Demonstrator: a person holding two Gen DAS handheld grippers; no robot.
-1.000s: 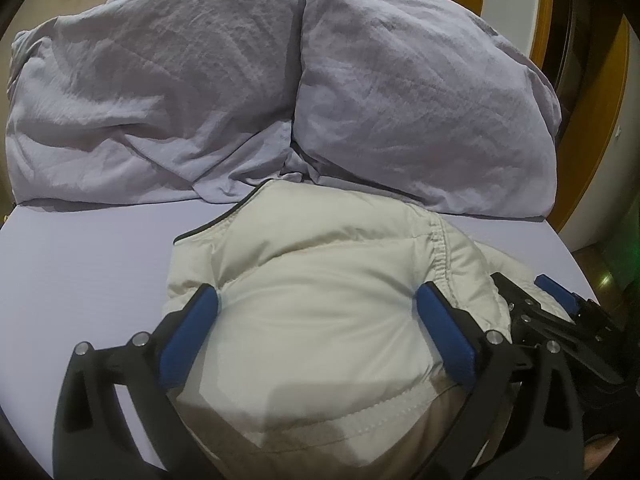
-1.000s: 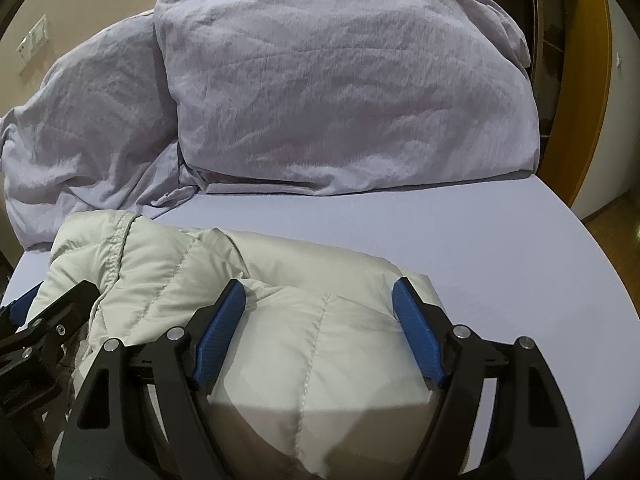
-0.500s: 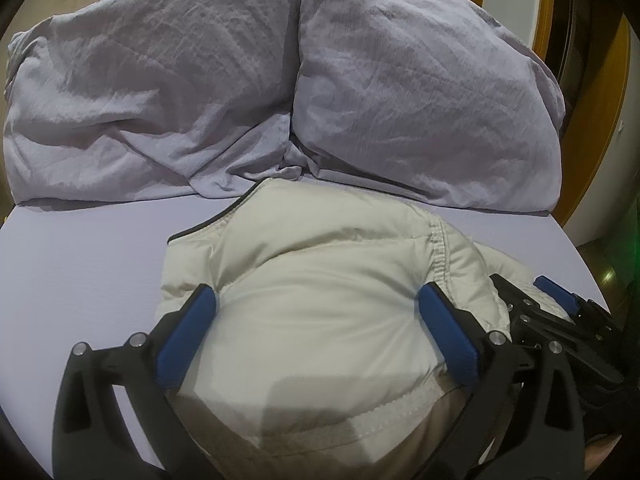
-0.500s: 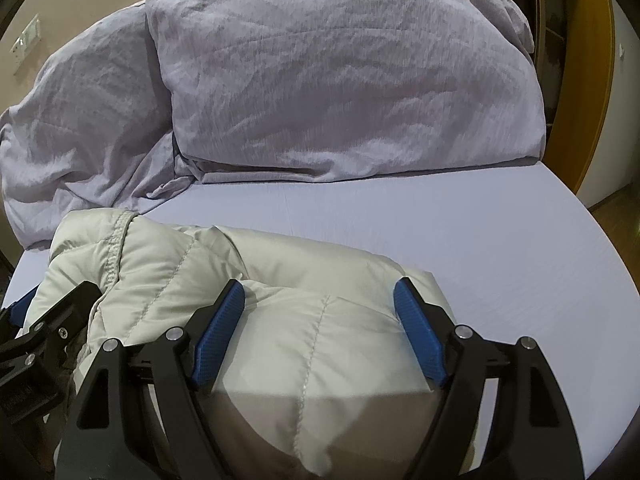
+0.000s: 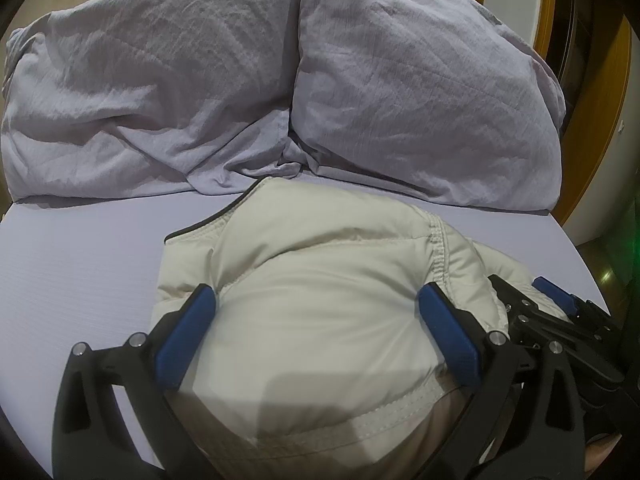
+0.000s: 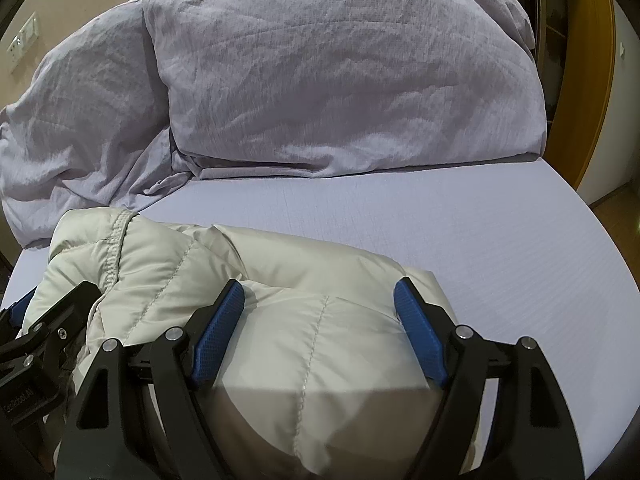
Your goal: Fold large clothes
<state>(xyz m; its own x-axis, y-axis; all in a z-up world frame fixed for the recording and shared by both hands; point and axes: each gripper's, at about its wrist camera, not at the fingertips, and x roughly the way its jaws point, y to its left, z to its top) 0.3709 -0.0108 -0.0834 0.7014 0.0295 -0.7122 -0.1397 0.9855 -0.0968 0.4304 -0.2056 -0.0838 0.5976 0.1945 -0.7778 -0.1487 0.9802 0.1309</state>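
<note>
Cream quilted puffer jacket (image 5: 320, 320) bundled at the near edge of a lilac-sheeted bed (image 6: 440, 220), left gripper (image 5: 316, 312) and right gripper (image 6: 320, 300) side by side, jaws wide, pads pressed into its padding, two rumpled lilac pillows (image 5: 280, 80) along the far edge.

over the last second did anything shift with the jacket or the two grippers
Nothing visibly changed. The left gripper and the right gripper stay wide apart, their blue pads pressed against the sides of the folded cream puffer jacket on the bed sheet. The jacket's folds and the lilac duvet behind it look the same; only slight camera wobble.
</note>
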